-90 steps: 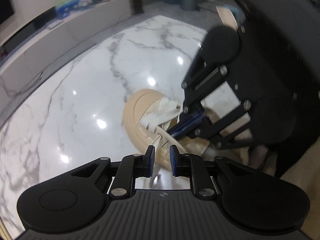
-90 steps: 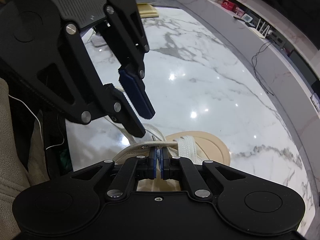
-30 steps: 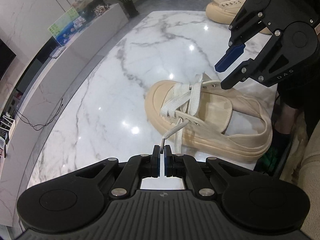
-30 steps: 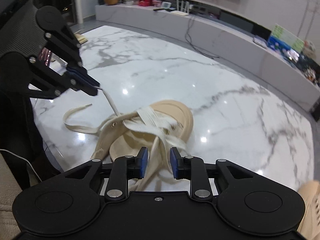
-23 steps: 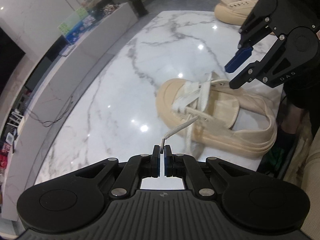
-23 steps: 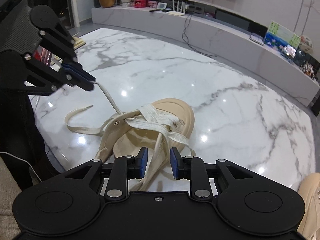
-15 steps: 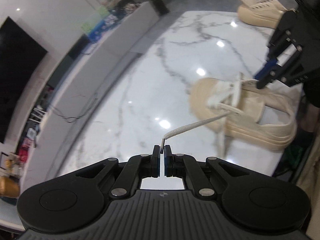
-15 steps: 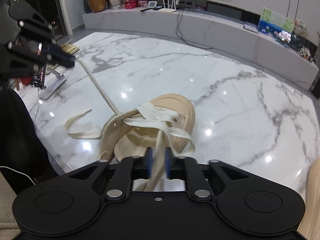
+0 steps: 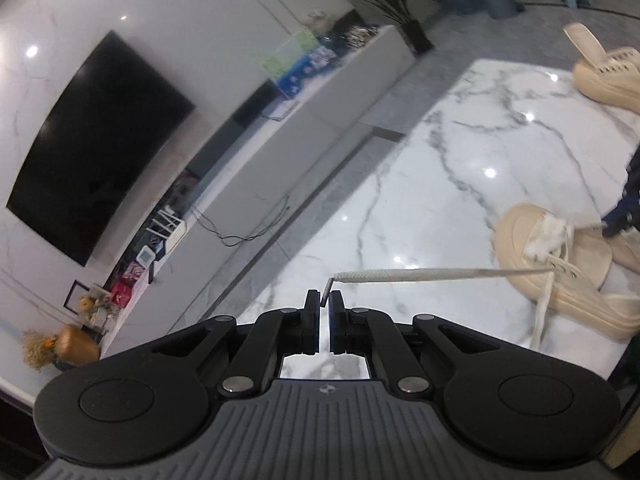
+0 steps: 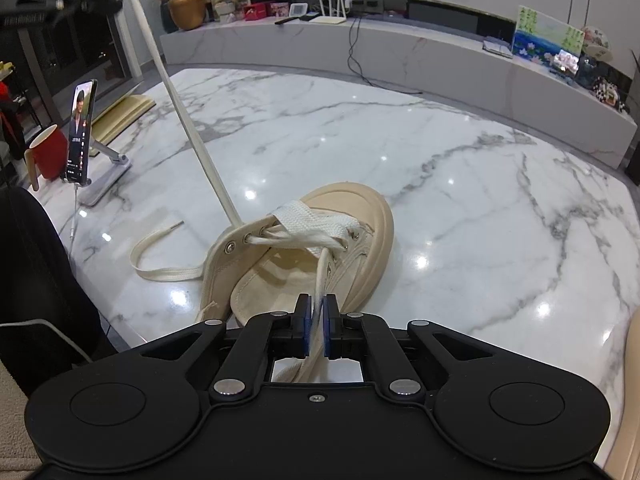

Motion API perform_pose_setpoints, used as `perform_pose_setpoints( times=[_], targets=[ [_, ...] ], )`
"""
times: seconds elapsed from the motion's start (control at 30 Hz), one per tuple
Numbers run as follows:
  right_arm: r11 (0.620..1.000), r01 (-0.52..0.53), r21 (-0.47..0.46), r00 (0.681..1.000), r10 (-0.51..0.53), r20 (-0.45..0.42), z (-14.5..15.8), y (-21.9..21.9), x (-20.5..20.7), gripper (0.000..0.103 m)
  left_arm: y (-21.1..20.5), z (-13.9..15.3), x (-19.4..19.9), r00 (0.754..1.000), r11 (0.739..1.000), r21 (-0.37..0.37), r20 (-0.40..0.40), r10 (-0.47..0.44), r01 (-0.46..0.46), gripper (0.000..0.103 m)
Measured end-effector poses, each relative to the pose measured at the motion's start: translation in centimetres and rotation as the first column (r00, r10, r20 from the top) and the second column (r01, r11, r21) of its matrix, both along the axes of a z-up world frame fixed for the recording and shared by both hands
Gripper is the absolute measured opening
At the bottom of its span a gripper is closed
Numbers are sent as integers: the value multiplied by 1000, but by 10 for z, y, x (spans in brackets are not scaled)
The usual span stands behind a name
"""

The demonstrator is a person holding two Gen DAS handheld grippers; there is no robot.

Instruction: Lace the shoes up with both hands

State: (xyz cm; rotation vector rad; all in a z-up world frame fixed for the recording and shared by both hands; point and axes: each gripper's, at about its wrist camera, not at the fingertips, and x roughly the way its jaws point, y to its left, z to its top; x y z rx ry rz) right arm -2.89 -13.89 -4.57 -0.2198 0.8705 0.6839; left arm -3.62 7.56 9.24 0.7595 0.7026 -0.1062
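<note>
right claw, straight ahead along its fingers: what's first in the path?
Likely the beige shoe. The right claw, shut on the lace, points down at the shoe's open tongue and laced eyelets just beyond its fingertips. Nothing else lies between; depth through the fisheye is uncertain.

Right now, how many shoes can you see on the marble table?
2. One beige shoe sits close in front of the grippers, half laced. A second beige shoe, unlaced, lies at the table's far end in the left wrist view. Others may be out of frame.
</note>
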Motion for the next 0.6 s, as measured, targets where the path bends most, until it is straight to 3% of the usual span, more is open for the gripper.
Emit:
perform_pose_setpoints(
  times=[0.13,0.37,0.6],
  targets=[
    [1000,-3,-5,1000,3,10,2,2,-1,4,-5,-8,0,1000,1000,6,-28,-12,12,2],
    [1000,20,9,999,-20,25,8,-2,0,6,-10,-31,-11,989,997,-63,-134,-62,53,2],
    [1000,18,-6,999,-18,28,4,4,-1,6,-1,-81,-16,951,993,-116,-304,-51,16,2]
  ],
)
